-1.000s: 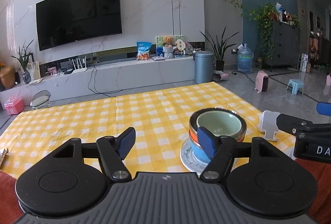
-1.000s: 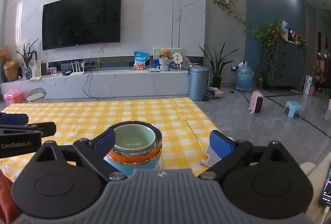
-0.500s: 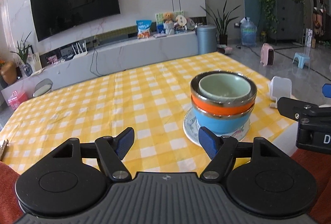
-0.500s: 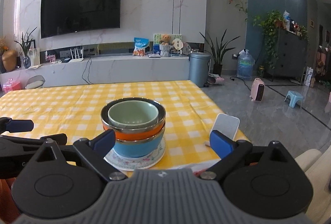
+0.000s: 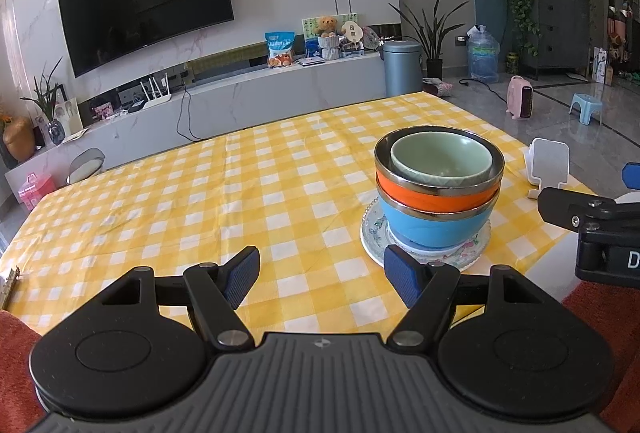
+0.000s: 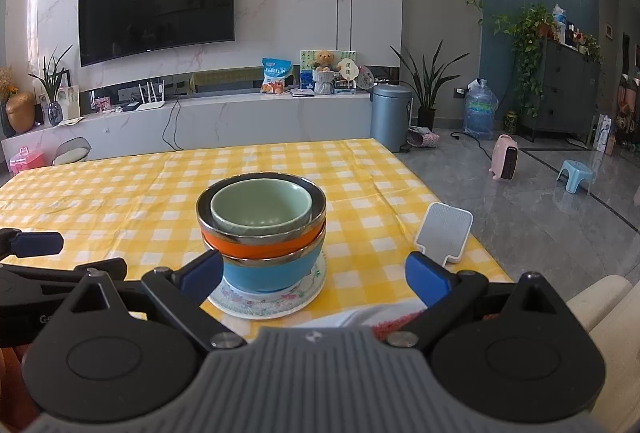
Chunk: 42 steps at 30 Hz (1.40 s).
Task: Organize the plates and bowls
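Observation:
A stack stands on the yellow checked tablecloth (image 5: 240, 193) near the front right corner: a floral plate (image 5: 374, 245) at the bottom, then a blue bowl (image 5: 432, 229), an orange bowl (image 5: 436, 195) and a pale green bowl (image 5: 440, 157) inside it. The stack also shows in the right wrist view, with the plate (image 6: 256, 303), blue bowl (image 6: 268, 271), orange bowl (image 6: 260, 243) and green bowl (image 6: 260, 209). My left gripper (image 5: 322, 277) is open and empty, in front and left of the stack. My right gripper (image 6: 314, 273) is open and empty, in front of the stack.
A white phone stand (image 5: 548, 165) sits at the table's right edge, right of the stack; it also shows in the right wrist view (image 6: 444, 231). A metal clip (image 5: 10, 283) lies at the table's left front edge. The table's front edge runs just behind both grippers.
Both grippers have risen and pulled back a little from the stack, so the whole stack and plate now show. Both stay open; the stack has not moved.

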{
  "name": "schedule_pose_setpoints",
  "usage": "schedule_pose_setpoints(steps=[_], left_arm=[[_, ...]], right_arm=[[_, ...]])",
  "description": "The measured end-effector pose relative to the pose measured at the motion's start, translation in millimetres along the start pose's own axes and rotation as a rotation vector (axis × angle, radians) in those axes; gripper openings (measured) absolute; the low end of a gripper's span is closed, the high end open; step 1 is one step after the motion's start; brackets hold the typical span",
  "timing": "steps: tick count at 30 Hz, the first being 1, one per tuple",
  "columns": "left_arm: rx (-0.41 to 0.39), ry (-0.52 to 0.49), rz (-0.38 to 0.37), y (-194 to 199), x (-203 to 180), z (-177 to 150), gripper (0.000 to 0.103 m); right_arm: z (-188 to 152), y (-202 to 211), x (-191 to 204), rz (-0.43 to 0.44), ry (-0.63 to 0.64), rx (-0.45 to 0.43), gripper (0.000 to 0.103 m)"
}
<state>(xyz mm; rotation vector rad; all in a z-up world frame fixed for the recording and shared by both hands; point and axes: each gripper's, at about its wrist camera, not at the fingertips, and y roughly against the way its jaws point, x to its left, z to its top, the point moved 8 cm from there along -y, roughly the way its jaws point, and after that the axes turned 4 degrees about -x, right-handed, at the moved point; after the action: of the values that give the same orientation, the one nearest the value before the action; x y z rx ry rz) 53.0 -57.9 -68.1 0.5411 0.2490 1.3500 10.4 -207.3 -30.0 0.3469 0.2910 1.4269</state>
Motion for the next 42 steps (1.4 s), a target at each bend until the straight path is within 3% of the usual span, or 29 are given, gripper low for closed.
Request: schedule_pose_setpoints(steps=[42], left_arm=[[0.005,-0.006,0.007,-1.9,3.4,0.0,0.083]], right_arm=[[-1.5,-1.5,-1.0,0.004,-0.004,0.006,0.096]])
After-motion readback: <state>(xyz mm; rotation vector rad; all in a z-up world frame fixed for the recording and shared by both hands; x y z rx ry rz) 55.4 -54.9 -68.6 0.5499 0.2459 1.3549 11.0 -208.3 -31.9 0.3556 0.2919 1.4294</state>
